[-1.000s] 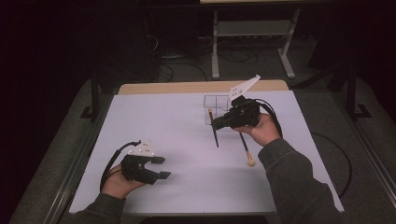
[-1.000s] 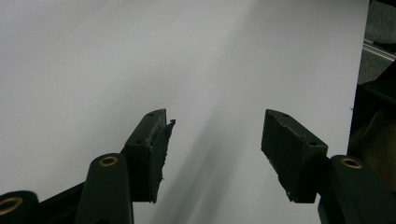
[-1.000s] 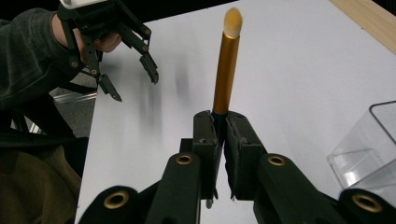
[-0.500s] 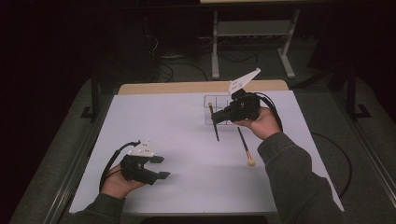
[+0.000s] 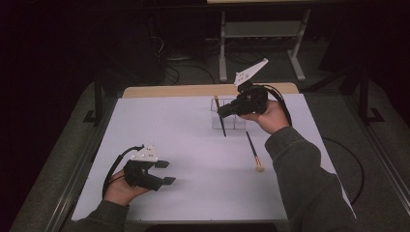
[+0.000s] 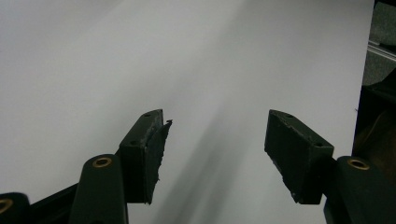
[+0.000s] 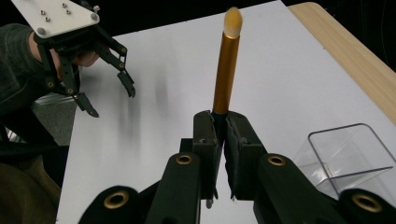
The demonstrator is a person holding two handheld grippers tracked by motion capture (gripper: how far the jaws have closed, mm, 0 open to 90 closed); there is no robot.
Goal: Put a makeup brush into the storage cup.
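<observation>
Two brushes seen: one brush [image 7: 226, 70] clamped in right gripper [image 7: 221, 135] over clear box [image 5: 227, 118] near desk's [image 5: 183, 145] far edge; second brush [image 5: 253, 150] lies nearby. Left gripper [image 6: 215, 149], jaws apart, near front-left corner.

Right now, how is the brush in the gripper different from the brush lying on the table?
The held brush is clamped in the right gripper, up off the table beside the clear box; the other brush lies flat on the white table, touched by nothing. The held brush stands steeply, bristle end up; the other brush has its pale tip toward the person. Both are slim, with dark handles.
</observation>
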